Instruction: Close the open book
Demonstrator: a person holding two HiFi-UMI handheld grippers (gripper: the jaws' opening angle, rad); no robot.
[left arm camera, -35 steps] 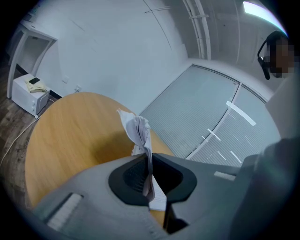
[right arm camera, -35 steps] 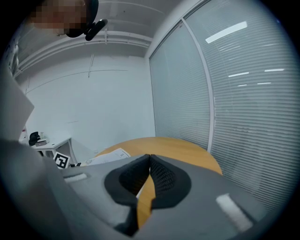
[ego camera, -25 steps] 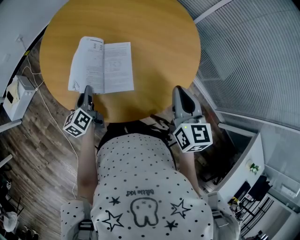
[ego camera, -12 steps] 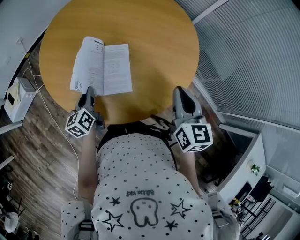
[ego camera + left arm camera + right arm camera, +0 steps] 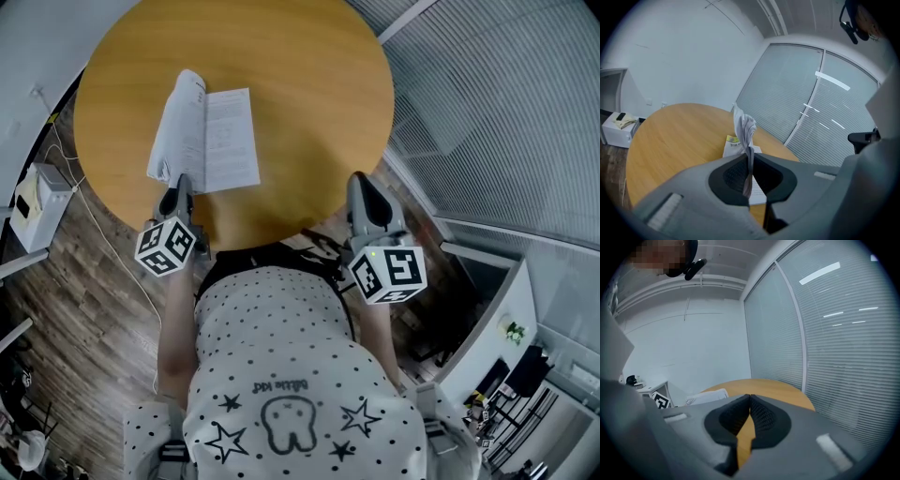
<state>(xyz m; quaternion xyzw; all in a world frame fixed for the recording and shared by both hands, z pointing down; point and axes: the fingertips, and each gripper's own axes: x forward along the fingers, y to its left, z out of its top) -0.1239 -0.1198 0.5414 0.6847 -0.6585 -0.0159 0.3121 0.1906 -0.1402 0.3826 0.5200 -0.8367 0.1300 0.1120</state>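
Left gripper [image 5: 177,185] clamped on the book's [image 5: 225,141] raised left pages, upper left, over round table [image 5: 309,84]. Right gripper [image 5: 367,193] closed, empty, right of centre.

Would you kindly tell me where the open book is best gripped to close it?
Take the left-hand pages at their near edge, coming from the person's side of the table. They curl up off the flat right page, offering a thin free edge; the left claw is shut on it there.
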